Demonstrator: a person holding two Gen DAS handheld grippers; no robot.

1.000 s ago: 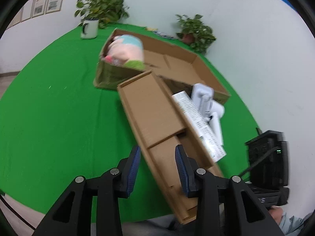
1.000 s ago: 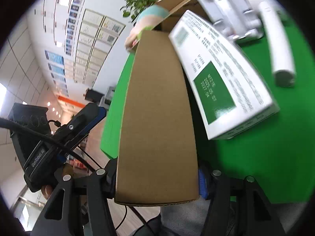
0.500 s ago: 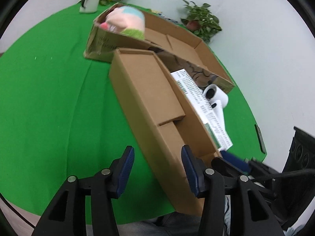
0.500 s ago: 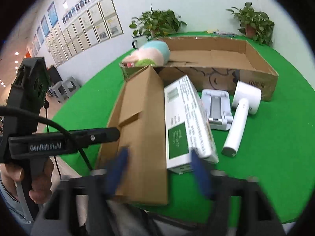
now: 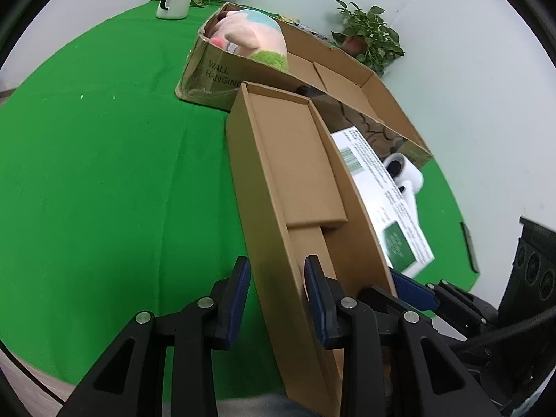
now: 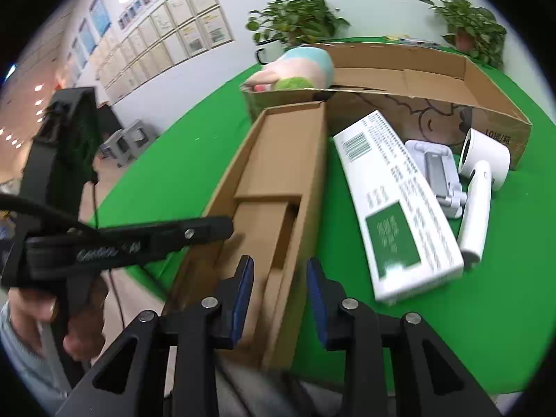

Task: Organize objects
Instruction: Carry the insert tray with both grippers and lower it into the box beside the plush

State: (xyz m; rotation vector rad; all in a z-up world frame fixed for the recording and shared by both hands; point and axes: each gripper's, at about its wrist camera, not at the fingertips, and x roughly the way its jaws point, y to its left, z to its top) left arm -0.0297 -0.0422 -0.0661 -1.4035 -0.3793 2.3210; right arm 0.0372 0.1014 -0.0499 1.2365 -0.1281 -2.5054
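A long open brown cardboard box [image 5: 295, 180] lies on the green table, also in the right wrist view [image 6: 278, 180]. My left gripper [image 5: 278, 290] is open and straddles its left wall near the front end. My right gripper [image 6: 279, 286] is open and straddles its right wall. A white and green carton [image 6: 396, 205] lies right of the box, also in the left wrist view [image 5: 382, 205]. A white phone stand [image 6: 439, 173] and a white hair dryer [image 6: 481, 180] lie beyond the carton.
A large shallow cardboard tray [image 5: 351, 80] stands behind, with a pink plush toy [image 5: 253, 36] in its left end; both show in the right wrist view [image 6: 417, 80]. A white mug [image 5: 173, 0] and potted plants [image 5: 368, 40] stand at the back. The table's front edge is close.
The right gripper let go of the brown box and now stands open over its right wall. The box settled flat on the table. The left gripper moved onto its left wall.
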